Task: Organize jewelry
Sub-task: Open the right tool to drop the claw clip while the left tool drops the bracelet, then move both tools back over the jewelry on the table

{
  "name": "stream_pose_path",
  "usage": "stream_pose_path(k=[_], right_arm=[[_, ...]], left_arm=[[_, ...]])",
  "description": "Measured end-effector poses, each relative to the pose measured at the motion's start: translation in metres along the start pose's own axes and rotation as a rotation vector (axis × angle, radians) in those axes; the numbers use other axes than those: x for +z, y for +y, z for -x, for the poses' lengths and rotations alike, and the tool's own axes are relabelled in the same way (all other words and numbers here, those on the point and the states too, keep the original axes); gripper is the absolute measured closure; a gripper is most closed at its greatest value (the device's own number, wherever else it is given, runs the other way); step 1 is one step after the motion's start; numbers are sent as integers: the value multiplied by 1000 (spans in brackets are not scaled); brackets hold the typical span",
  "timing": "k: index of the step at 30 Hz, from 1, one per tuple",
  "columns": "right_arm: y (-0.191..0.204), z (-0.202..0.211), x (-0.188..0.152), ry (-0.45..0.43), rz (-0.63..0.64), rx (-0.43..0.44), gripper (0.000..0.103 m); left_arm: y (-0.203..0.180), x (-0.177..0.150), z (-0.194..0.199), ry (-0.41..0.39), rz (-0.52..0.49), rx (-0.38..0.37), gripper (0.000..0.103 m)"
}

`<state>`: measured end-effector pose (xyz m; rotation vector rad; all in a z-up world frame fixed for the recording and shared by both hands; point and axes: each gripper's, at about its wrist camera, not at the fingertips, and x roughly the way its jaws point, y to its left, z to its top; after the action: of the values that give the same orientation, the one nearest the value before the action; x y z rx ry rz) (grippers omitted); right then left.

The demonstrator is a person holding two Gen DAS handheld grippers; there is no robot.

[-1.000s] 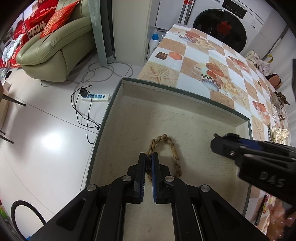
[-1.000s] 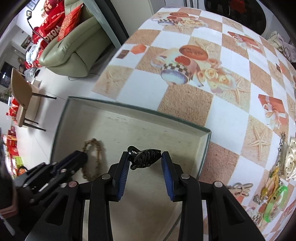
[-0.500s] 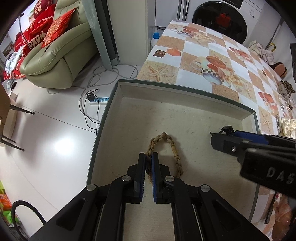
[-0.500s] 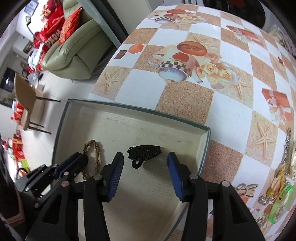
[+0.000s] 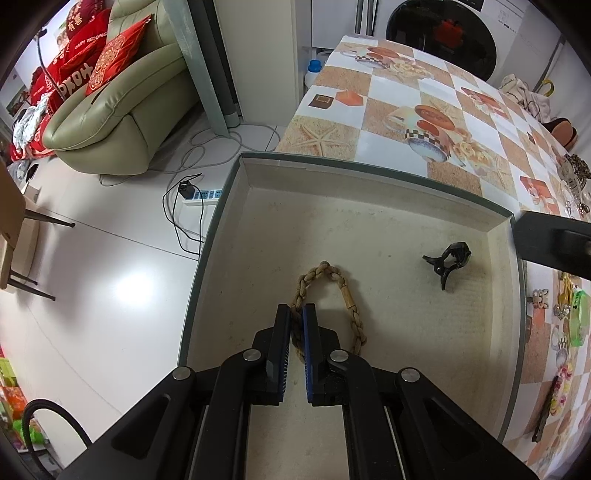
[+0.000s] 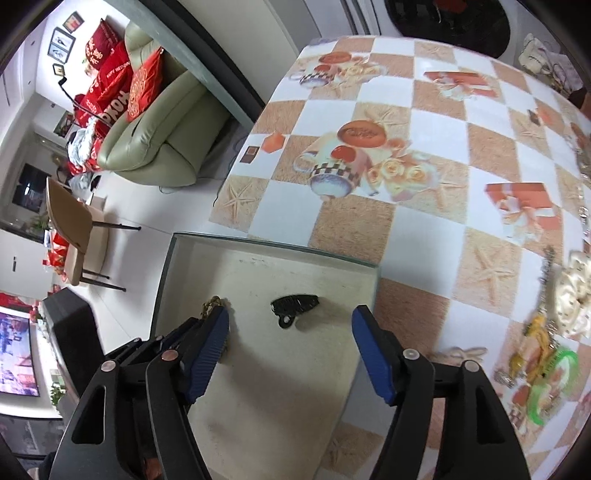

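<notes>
Red sofa cushion (image 5: pixel 75 35) reads "HAPPY WEDDING"; left hand-held gripper (image 5: pixel 296 322) pinches braided bracelet (image 5: pixel 347 295); right hand-held gripper (image 6: pixel 290 328) just spread.

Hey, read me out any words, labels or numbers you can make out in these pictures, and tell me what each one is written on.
"HAPPY WEDDING": small white print on a red cushion on the sofa.
"有喜": white characters on the red cushion behind it.
Large white letters on another red cushion: upside down, not surely readable.
Washing machine panel: print too small to read.
Television screen: blurred, unreadable.
</notes>
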<state>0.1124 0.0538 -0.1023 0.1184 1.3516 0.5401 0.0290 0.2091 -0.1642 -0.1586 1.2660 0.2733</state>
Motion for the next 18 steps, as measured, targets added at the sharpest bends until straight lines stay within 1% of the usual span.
stream_pose_path(k=[3,4,5,6,7,9,12,16,18], right_arm=[[-6,12,-7,-6,-7,-6,25],[-10,19,-9,-12,-9,-9,24],[-13,22,-11,-15,-11,-11,24],[-16,26,-13,-18,-13,-13,24],[-20,30,-15,-21,-18,-17,23],[-32,37,-18,-29,-37,-25,23],[-47,50,-25,-38,-64,-41,22],[-71,62,-34,-46,-109,-55,14],[-85,68,-39,-53,-134,-69,12]], left_arm=[[0,0,-1,8,3,15,92],[0,-1,-1,8,7,16,87],[1,-1,0,8,11,20,42],[1,-1,1,7,19,29,0],[1,-3,5,-11,26,12,0],[-4,-3,10,-27,7,34,0],[-8,-4,9,-7,0,39,0],[-14,-7,14,-7,-6,48,0],[-17,-8,18,-10,-8,45,0]])
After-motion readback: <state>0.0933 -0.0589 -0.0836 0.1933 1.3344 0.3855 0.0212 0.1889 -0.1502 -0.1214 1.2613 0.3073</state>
